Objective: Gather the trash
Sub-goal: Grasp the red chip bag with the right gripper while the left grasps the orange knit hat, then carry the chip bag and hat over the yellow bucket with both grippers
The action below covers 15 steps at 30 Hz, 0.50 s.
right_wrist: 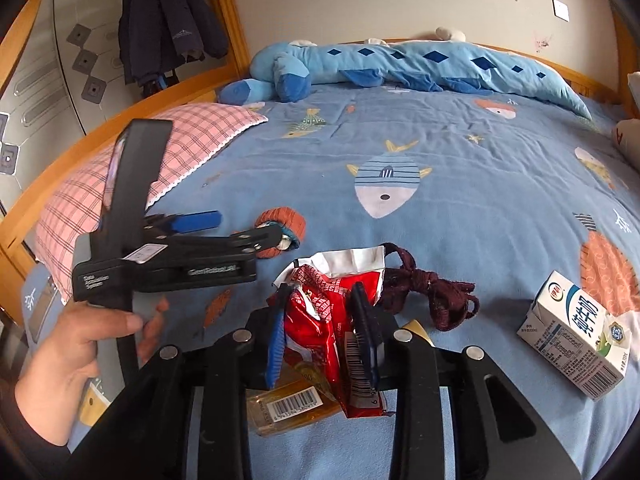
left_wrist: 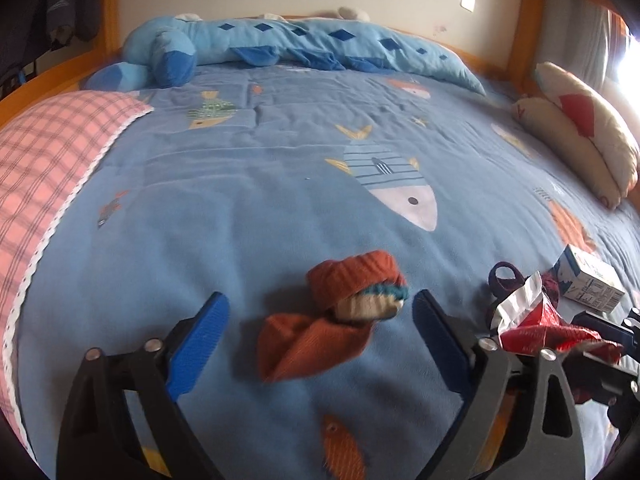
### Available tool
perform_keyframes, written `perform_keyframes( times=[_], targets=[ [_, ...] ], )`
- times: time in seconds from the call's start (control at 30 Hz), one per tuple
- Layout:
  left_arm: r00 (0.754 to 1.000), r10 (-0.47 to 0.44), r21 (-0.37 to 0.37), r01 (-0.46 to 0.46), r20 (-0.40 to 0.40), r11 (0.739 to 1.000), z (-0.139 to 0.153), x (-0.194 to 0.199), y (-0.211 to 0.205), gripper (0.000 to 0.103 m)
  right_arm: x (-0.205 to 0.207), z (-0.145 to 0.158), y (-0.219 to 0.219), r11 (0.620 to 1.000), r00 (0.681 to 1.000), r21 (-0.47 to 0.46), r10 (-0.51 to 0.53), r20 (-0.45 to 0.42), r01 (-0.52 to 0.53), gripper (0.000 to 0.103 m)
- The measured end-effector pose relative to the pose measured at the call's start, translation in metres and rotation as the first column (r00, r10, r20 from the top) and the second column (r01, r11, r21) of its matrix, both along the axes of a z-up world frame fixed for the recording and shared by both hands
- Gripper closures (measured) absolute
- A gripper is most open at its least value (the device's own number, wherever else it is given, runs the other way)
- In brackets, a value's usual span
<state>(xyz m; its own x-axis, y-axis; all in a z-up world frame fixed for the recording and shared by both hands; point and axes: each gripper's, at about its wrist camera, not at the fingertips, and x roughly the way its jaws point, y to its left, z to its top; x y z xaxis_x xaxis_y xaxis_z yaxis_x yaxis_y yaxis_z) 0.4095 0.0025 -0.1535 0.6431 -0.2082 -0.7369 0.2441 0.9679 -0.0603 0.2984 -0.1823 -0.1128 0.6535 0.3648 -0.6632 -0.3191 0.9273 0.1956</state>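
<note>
On the far left of the bed lies a pink plaid pillow with a white scalloped edge, resting on the blue fleece bedspread printed with fish. Beside it, the left gripper hangs just over the bedspread with its blue-padded fingers spread wide, nothing between them but an orange ribbed sock with a cream and teal cuff, bunched on the fabric and touched by neither pad. In the right wrist view the bare left hand grips this tool's black handle.

Further right, the right gripper has its fingers drawn in narrow, pinching a crumpled red foil snack wrapper with a silver lining; the wrapper's torn top stands above the pads and its barcoded end hangs below. Under the wrapper lies a clear yellow plastic packet with a barcode label, flat on the bedspread. Just behind the wrapper sits a dark maroon knotted cord.

Near the right edge, a white and green milk carton with printed characters lies tipped on its side, apart from both grippers. Along the back stretches a long light blue plush toy with dark blue diamonds.
</note>
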Motion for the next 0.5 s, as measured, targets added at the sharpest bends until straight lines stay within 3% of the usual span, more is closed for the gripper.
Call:
perform_keyframes(
  times=[0.17,0.3,0.4,0.5],
  targets=[
    [0.999,-0.046,0.018,0.046,-0.011,0.999,-0.007,0.002,-0.013,0.027,0.009,-0.007,-0.003,1.0,1.0,0.009,0.009,-0.016,-0.008,0.073],
    [0.999,-0.041,0.037,0.042,-0.023,0.998,-0.011,0.005,-0.015,0.029,0.018,-0.011,-0.007,1.0,1.0,0.006,-0.007,-0.024,0.007,0.073],
    [0.997,-0.058,0.016,0.058,-0.043,0.998,-0.015,0.007,-0.015,0.057,0.019,-0.012,-0.007,1.0,1.0,0.002,-0.022,-0.019,0.022,0.073],
    [0.997,-0.063,0.011,0.063,-0.035,0.998,-0.014,0.004,-0.014,0.067,0.019,-0.011,-0.006,1.0,1.0,0.014,-0.012,-0.019,0.012,0.073]
  ],
)
